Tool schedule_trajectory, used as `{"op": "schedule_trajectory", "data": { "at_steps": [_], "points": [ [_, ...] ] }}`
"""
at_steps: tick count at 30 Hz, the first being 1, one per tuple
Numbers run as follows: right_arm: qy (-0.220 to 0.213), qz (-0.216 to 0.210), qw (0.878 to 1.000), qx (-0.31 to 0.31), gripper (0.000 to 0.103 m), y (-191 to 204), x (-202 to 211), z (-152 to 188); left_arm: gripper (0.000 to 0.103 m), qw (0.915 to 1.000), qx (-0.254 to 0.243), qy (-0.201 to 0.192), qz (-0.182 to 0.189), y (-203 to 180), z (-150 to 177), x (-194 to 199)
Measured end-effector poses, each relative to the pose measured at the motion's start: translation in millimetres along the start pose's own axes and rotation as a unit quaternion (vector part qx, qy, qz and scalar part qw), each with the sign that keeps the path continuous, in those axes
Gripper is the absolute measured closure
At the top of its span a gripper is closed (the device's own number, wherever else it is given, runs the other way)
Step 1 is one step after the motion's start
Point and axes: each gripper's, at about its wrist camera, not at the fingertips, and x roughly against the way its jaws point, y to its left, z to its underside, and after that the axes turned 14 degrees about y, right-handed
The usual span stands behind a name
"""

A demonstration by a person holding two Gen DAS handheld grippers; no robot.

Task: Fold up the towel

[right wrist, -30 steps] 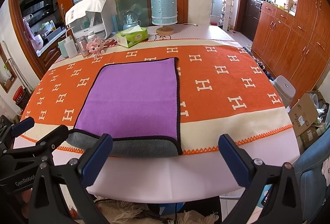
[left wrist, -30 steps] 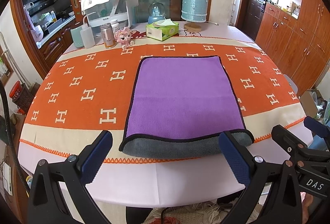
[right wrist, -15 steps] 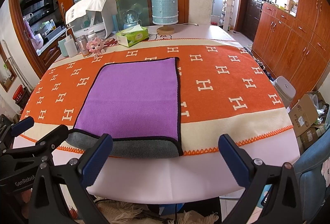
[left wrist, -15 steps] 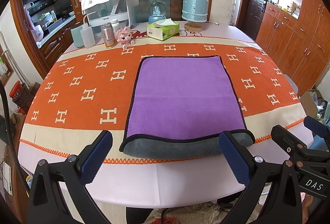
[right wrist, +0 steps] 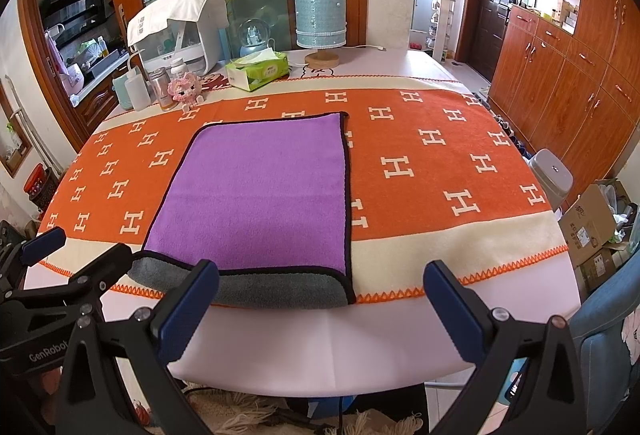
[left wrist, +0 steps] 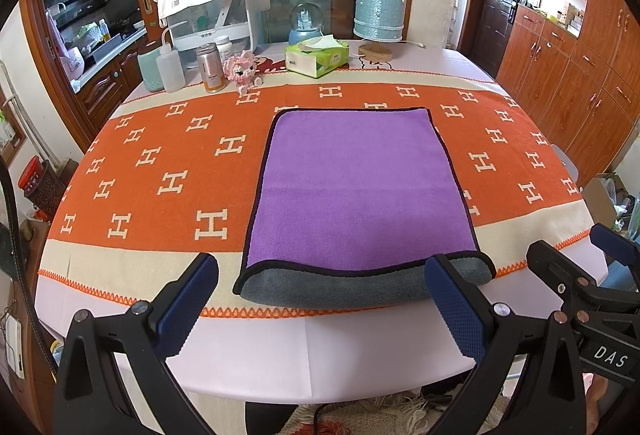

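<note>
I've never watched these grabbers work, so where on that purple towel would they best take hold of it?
Probably the two near corners of the towel, coming in low from the table's near edge. There the grey underside curls out in a soft lip, easier to pinch than the flat middle. The left gripper and right gripper both hover open just short of it.

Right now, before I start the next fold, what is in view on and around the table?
towel: 1, purple top, grey underlayer showing at near edge, centre of table
table runner: 1, orange with cream H marks, under towel
table: 1, pale cloth
tissue box: 1, green, far side
lamp: 1, light blue shade, far side
snow globe: 1, far side
pink toy: 1, far left
bottles: several, far left
stool: 1, grey, right of table
cardboard boxes: floor, right
left tool: open, near edge
right tool: open, near edge
</note>
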Motion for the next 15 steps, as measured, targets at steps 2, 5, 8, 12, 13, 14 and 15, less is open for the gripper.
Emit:
{"op": "schedule_trajectory", "data": {
  "at_steps": [2, 5, 8, 12, 13, 14, 15],
  "points": [
    [0.0, 0.001, 1.0, 0.0, 0.001, 0.2, 0.1, 0.0, 0.001, 1.0, 0.0, -0.001, 0.0, 0.0, 0.0, 0.2],
    [0.0, 0.0, 1.0, 0.001, 0.001, 0.1, -0.2, -0.3, 0.001, 1.0, 0.0, -0.001, 0.0, 0.0, 0.0, 0.0],
    [0.0, 0.0, 1.0, 0.001, 0.001, 0.3, -0.3, -0.1, 0.001, 1.0, 0.001, 0.0, 0.0, 0.1, -0.1, -0.1],
    [0.001, 0.001, 1.0, 0.001, 0.001, 0.1, -0.9, 0.0, 0.001, 1.0, 0.001, 0.001, 0.0, 0.7, 0.5, -0.6],
    [0.001, 0.0, 1.0, 0.001, 0.001, 0.2, -1.0, -0.1, 0.001, 1.0, 0.001, 0.002, 0.0, 1.1, 0.5, -1.5],
    [0.001, 0.001, 1.0, 0.001, 0.001, 0.3, -1.0, -0.1, 0.001, 1.0, 0.001, 0.003, 0.0, 1.1, 0.8, -2.4],
    [0.002, 0.001, 1.0, 0.001, 0.001, 0.2, -1.1, 0.1, 0.001, 1.0, 0.001, 0.004, 0.001, 1.0, 0.8, -3.5]
  ]
}}
